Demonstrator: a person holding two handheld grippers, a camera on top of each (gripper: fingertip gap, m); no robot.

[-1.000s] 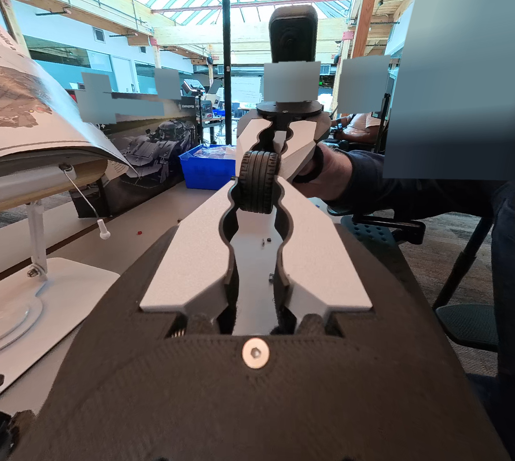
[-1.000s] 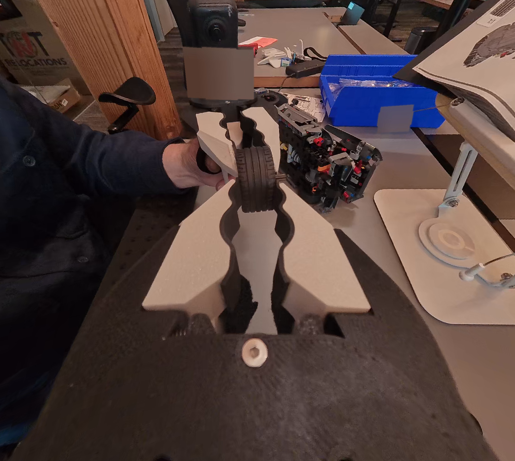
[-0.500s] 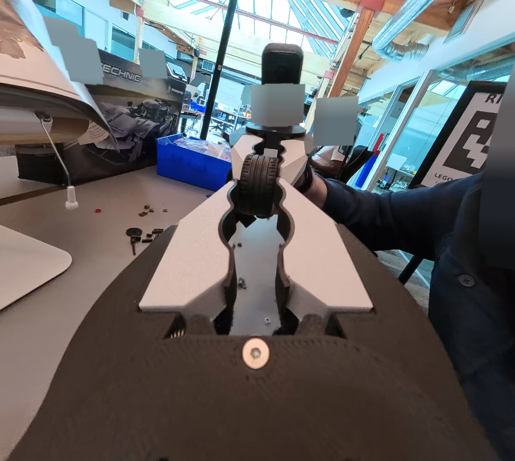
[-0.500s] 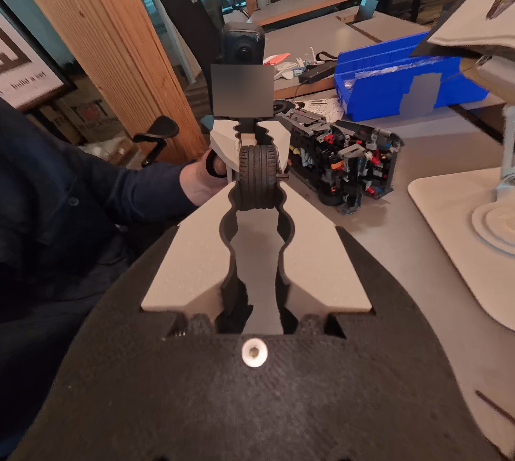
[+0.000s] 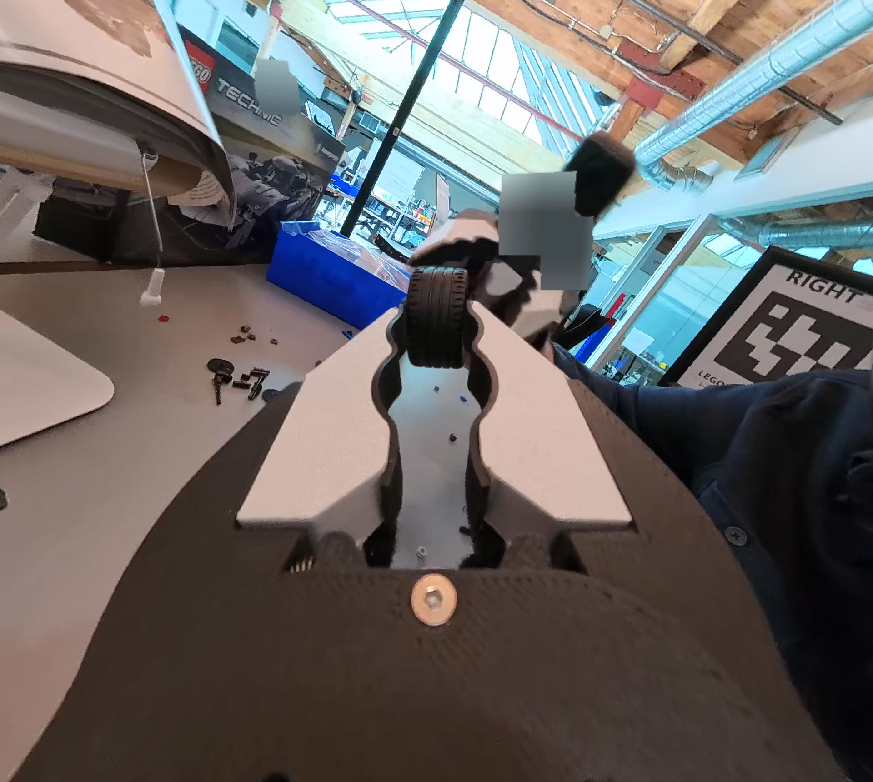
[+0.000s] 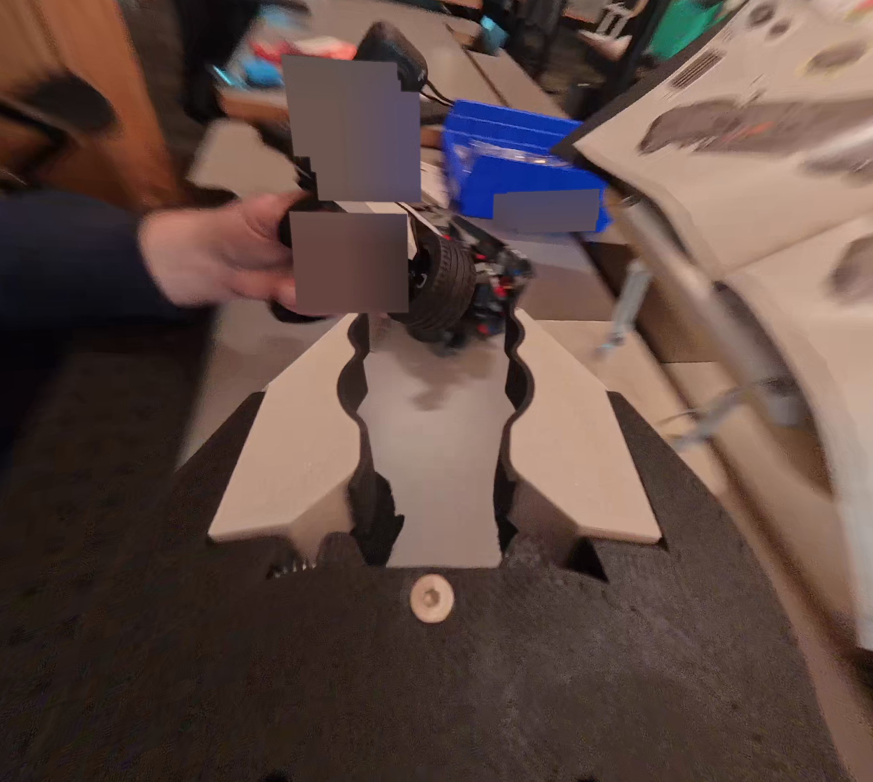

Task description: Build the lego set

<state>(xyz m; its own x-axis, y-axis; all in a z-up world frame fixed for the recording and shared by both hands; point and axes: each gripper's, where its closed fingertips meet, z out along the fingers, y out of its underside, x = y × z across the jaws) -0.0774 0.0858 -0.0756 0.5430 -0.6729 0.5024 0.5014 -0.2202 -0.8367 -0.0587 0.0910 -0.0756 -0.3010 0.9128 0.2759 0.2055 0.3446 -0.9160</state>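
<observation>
One tyre (image 5: 437,322) is pinched between the closed-in fingers of the left gripper (image 5: 437,334), held up above the table (image 5: 118,452). Right gripper (image 6: 437,329) is spread wide, nothing held, just short of the tyre.

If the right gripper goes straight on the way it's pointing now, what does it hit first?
Most likely the black wheel held by the left gripper, just ahead of the open right gripper. The dark lego model sits right behind it; blur leaves depth uncertain.
</observation>
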